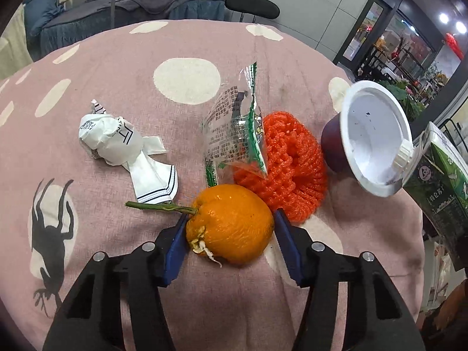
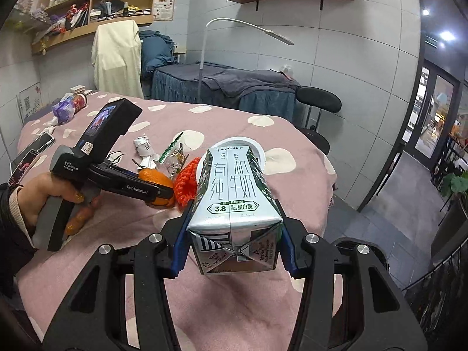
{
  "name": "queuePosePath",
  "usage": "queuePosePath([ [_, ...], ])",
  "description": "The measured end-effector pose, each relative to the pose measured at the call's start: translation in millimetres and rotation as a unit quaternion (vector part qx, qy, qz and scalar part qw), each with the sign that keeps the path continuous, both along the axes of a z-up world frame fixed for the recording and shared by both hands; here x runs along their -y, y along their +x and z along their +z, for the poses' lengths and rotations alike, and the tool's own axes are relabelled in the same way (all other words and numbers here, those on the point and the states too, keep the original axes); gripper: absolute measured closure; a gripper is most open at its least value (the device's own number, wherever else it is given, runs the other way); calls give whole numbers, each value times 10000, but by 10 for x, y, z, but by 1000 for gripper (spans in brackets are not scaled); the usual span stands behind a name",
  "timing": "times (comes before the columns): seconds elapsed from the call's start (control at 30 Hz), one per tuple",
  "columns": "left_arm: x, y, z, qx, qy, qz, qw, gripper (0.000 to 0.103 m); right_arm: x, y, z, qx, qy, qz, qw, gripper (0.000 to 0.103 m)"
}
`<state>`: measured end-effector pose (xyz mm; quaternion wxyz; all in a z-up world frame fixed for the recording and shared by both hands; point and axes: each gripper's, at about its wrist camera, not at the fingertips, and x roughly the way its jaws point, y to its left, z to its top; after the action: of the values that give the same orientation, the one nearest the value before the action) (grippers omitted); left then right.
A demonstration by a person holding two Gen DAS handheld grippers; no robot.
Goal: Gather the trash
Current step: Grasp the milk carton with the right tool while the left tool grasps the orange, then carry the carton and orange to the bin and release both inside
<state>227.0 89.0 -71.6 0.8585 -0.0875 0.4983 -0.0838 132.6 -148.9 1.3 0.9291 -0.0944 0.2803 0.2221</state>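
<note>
Trash pickup on the pink spotted bedcover (image 1: 122, 67), both grippers loaded.

Left gripper (image 1: 231, 231) clamps the orange (image 1: 231, 222) on the cover; right gripper (image 2: 232, 234) holds the milk carton (image 2: 234, 201) aloft. Risks: the round orange could roll free from a shallow pinch, or the carton could dribble if not drained. Tipped yogurt cup (image 1: 371, 137) looks scraped empty; no bin is in view.

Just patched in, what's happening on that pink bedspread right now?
A person is clearing trash with two handheld claws. The left claw is closed on the orange, which sits on the pink spread. The right claw grips the milk carton. The crumpled white wrapper, clear snack bag, red foam net and yogurt cup lie loose.
</note>
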Motion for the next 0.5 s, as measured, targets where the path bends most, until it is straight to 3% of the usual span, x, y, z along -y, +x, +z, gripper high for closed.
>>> queuePosePath([
  [0.27, -90, -273, 121, 219, -173, 237, 9993, 63, 201, -180, -2, 34, 384, -132, 9992, 52],
  [0.5, -60, -620, 385, 737, -117, 352, 9966, 65, 378, -273, 4, 58, 634, -366, 9973, 52],
])
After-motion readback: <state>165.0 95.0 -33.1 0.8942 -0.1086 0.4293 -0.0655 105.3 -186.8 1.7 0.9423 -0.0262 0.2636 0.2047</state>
